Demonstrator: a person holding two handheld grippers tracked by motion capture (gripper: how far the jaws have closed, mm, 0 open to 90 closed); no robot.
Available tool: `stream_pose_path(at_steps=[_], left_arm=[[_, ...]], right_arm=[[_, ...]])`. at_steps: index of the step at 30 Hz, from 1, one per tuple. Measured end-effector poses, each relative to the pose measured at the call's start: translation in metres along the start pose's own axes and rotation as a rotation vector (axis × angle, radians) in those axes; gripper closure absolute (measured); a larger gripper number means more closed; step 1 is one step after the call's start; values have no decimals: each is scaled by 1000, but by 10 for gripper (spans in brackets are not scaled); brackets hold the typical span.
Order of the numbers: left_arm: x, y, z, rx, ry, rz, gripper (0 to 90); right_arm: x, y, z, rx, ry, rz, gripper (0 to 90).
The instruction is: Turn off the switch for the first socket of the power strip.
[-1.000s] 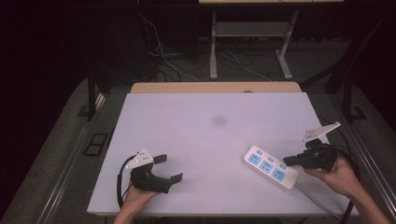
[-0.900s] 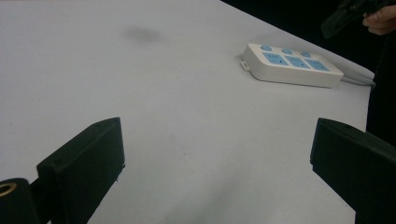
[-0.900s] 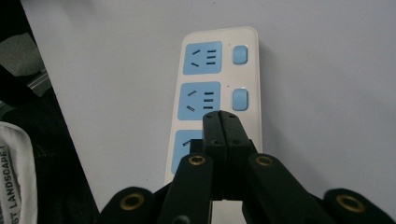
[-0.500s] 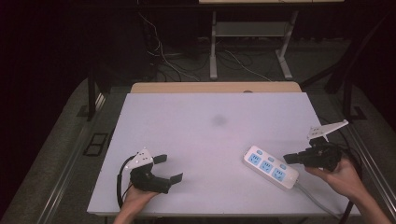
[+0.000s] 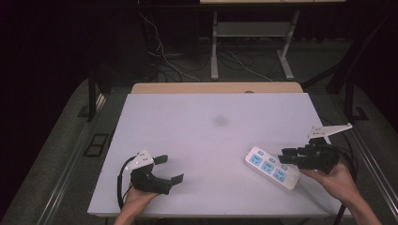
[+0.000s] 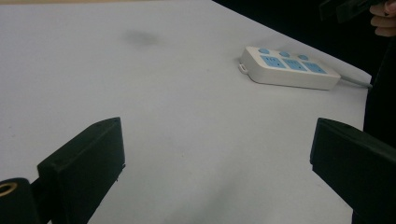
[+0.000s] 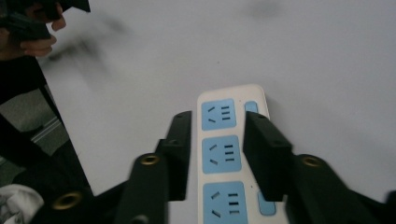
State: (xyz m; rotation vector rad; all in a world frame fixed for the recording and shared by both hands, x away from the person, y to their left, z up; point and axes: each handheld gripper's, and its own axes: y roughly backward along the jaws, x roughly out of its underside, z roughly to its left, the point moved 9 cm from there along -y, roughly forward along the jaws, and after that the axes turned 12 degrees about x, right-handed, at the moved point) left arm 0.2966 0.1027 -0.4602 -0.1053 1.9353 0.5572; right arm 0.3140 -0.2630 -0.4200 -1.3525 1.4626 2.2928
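I am holding my left tool [image 5: 169, 169] wide open and empty at the worktop's [image 5: 211, 136] near left. My right tool [image 5: 287, 156], jaws partly open, is hovering over the power strip [image 5: 271, 168] lying near right.

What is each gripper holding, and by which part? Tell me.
Nothing is held. The left gripper is open over bare table. The right gripper hovers above the power strip, fingers apart, not closed on it.

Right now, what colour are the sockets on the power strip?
Light blue, on the white power strip; clearest in the right gripper view.
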Motion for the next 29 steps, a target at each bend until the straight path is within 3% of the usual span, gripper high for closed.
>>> stream_pose_path(at_steps=[3,4,8,9,15,29], left_arm=[[0,0,0,1,0,0,14],[0,0,0,1,-1,0,14],[0,0,0,-1,-2,0,14],[0,0,0,0,-2,-1,14],[0,0,0,3,-5,2,14],[0,-1,0,6,-6,5,15]], right_arm=[[0,-5,3,24,-28,-35,346],[0,-9,6,25,-40,-53,174],[1,-13,11,35,-61,-88,80],[3,-16,15,34,-61,-94,3],[8,-24,25,39,-68,-133,3],[32,-36,29,59,-90,-139,3]])
